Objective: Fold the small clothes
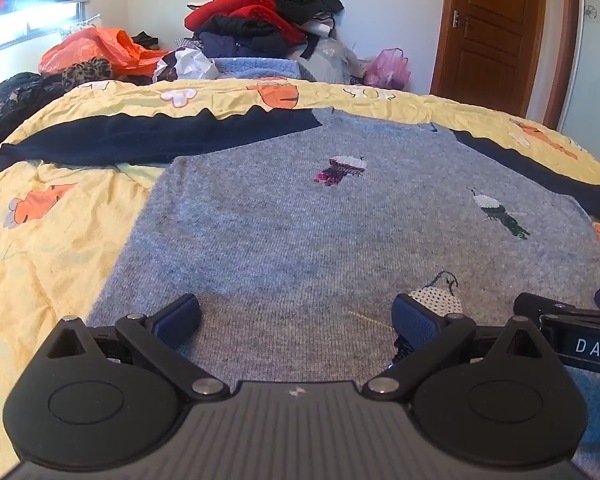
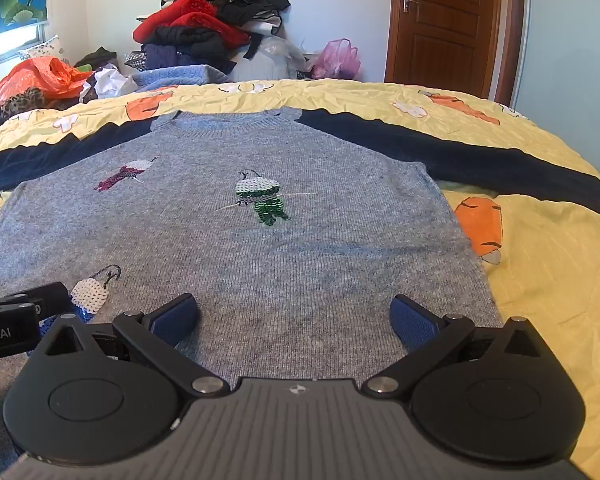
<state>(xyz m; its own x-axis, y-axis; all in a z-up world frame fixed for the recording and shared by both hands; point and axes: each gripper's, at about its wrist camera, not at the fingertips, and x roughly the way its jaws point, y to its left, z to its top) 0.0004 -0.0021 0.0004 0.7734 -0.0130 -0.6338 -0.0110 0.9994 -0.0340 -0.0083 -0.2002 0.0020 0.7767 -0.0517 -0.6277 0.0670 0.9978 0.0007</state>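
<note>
Two grippers: left gripper [image 1: 296, 316] and right gripper [image 2: 294, 316] are hovering side by side over the sweater's near hem, jaws spread wide, pinching nothing.
Sweater [image 2: 260, 264]: lying flat on the yellow quilt [image 2: 540, 280], grey body, navy sleeves reaching toward 10 and 2 o'clock.
Clothes pile [image 2: 208, 28]: sitting beyond the quilt at 12 o'clock.
Door [image 2: 444, 20]: standing at 1 o'clock.

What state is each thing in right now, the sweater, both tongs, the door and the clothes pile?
Sweater: spread flat on the bedspread, unfolded, sleeves out.
Left tongs: open, empty, over the hem.
Right tongs: open, empty, over the hem.
Door: closed.
Clothes pile: heaped, unfolded.
</note>
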